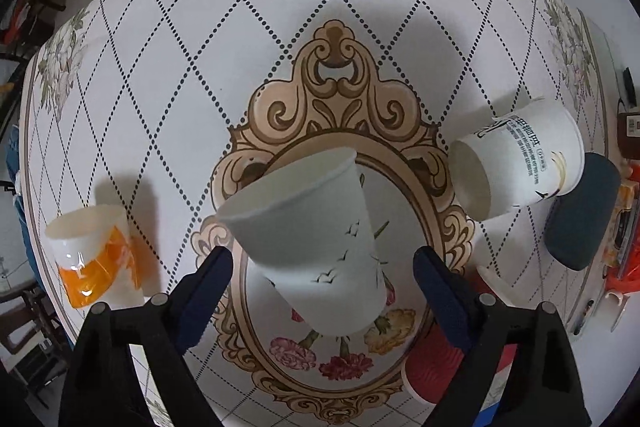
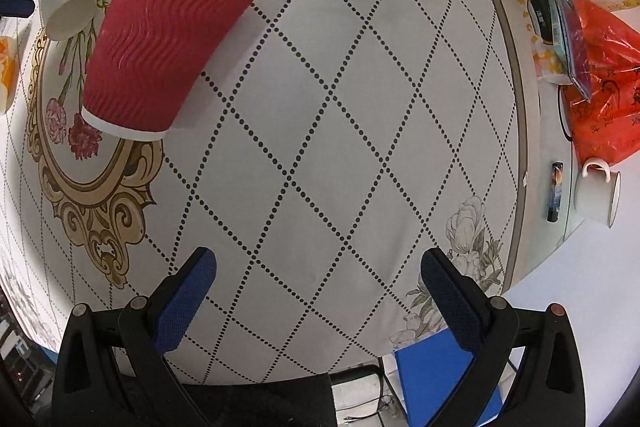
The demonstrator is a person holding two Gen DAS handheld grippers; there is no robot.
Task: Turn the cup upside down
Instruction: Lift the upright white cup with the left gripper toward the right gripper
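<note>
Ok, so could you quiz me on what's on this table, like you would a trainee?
1. Which thing sits between the fingers of the left claw? A: a glass bottle. B: the white cup with birds. C: a spoon.
2. True or false: the right claw is shut on a cup.
3. What colour is the band on the banded cup near the left table edge in the left wrist view?
Key: 1 B; 2 false, it is open with nothing between its fingers; 3 orange.
</note>
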